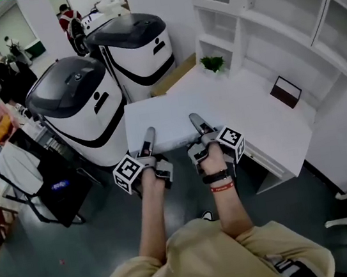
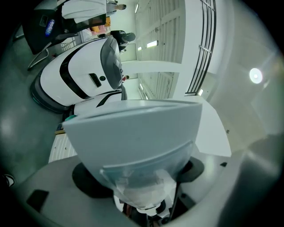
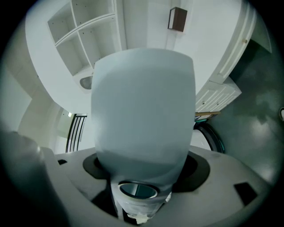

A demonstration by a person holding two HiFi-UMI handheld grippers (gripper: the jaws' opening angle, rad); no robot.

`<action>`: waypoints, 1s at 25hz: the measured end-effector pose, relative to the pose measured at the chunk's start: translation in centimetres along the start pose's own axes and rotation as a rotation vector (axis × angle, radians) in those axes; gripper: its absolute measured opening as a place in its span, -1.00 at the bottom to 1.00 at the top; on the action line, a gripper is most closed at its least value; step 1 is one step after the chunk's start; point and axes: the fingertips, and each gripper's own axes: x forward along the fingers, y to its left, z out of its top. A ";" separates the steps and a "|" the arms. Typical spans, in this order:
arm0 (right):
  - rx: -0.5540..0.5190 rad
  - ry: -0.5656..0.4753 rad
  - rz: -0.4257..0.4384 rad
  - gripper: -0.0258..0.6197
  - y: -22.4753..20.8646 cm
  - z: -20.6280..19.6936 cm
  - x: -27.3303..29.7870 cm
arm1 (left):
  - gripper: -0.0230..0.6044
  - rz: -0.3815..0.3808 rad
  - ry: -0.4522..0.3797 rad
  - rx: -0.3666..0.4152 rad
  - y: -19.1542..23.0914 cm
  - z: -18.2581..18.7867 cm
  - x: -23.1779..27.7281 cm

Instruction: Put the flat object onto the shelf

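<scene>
Holding the board (image 1: 161, 122) by its near edge, left gripper (image 1: 149, 135) and right gripper (image 1: 195, 122) both clamped on it, level over the desk (image 1: 268, 120) corner: grasp judged complete, placing on the shelf (image 1: 285, 18) not yet done.

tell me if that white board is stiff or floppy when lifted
Probably stiff: the white board looks flat though gripped only at its near edge. Likely light for its size, since it looks thin. Its smooth face might slip.
</scene>
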 end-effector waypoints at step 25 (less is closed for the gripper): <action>-0.004 -0.435 -0.009 0.16 0.1 22.4 -10.3 | 0.27 -0.132 0.425 -0.092 -3.2 -20.1 19.1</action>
